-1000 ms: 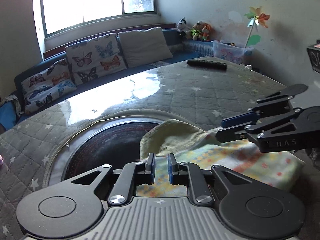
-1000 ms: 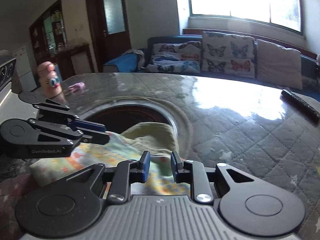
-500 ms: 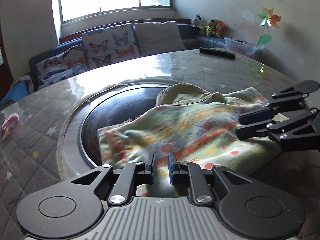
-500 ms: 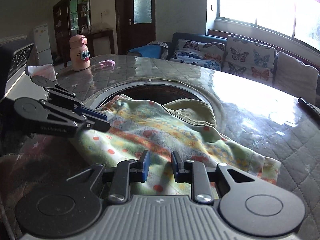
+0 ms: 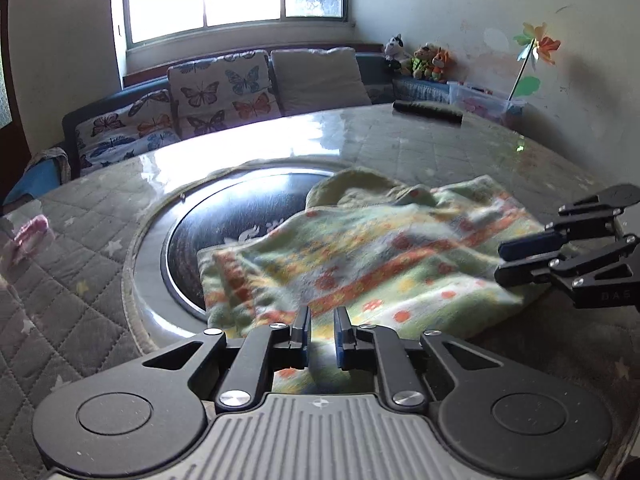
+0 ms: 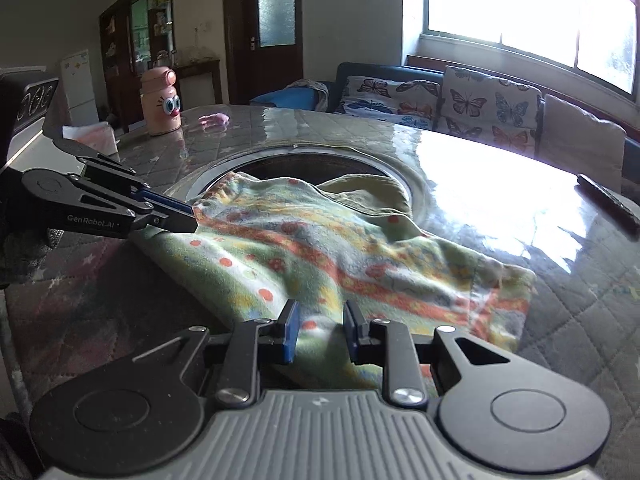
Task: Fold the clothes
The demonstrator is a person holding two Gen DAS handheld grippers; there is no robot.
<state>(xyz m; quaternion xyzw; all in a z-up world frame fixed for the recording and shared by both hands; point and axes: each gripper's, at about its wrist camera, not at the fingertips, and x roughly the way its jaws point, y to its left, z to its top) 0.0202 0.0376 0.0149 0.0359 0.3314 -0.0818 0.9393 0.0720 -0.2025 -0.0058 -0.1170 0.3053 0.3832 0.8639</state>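
Observation:
A green garment (image 5: 380,264) with orange and yellow print lies spread on the round quilted table (image 5: 400,148), partly over its black round centre (image 5: 240,224). My left gripper (image 5: 322,332) sits at the garment's near edge, shut on a fold of it. The right wrist view shows that left gripper (image 6: 194,220) pinching the garment's (image 6: 320,248) left corner. My right gripper (image 6: 320,332) is at the other near corner. Its jaws are opening, and the cloth lies loose between and under them. In the left wrist view the right gripper (image 5: 502,260) shows a gap between its fingers.
A black remote (image 5: 427,111) lies at the table's far side. A pink bottle with cartoon eyes (image 6: 160,102) and a small pink thing (image 6: 215,119) stand at the far left. A sofa with butterfly cushions (image 5: 220,92) runs behind the table.
Both grippers have drawn back toward the table's near edge, and the garment now lies spread out flat. The right gripper's jaws stand wider apart than before.

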